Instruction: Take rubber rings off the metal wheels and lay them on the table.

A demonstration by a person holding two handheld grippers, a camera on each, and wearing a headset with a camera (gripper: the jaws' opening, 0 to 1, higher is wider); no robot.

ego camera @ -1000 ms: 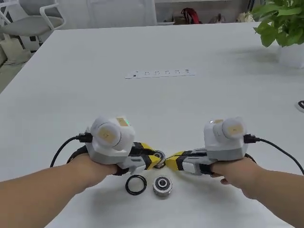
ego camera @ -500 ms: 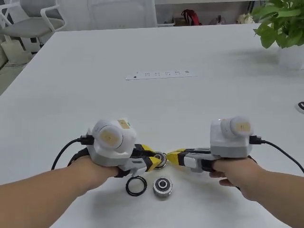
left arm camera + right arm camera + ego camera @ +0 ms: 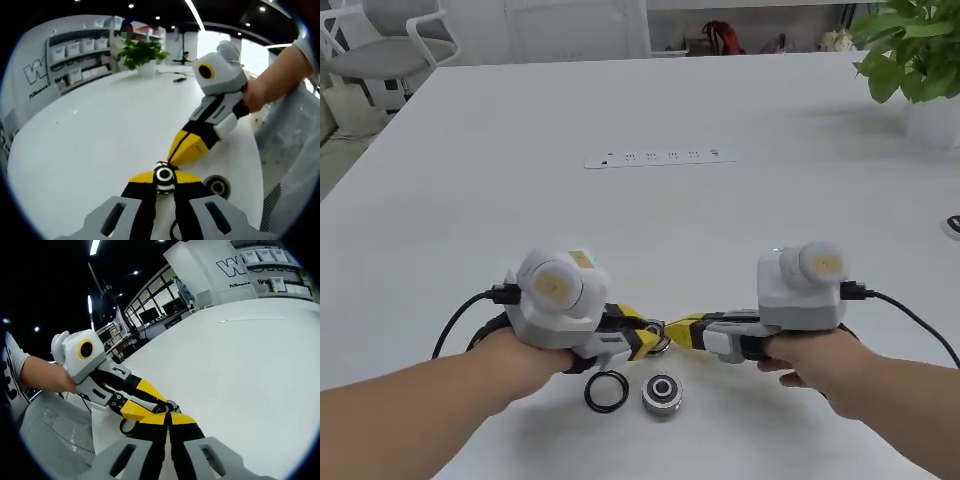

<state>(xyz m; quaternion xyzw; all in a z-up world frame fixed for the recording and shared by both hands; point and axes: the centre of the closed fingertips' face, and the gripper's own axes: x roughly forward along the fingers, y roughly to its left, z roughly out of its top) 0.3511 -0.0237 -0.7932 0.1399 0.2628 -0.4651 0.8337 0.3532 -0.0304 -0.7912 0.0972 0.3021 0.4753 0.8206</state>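
Note:
A small metal wheel with a black rubber ring around it sits clamped between the yellow tips of my left gripper, just above the table. My right gripper comes in from the opposite side; its jaws are pressed together, and their tips pinch the ring at the rim of that wheel. Below the grippers a loose black rubber ring lies flat on the table. Beside it to the right rests a bare metal wheel, which also appears in the left gripper view.
The white table stretches wide ahead. A white power strip lies across its middle. A potted plant stands at the far right corner. Black cables trail from both grippers. An office chair stands beyond the far left edge.
The right gripper has shifted slightly and rolled a little while staying at the held wheel. The left gripper, the loose ring and the bare wheel have kept their places.

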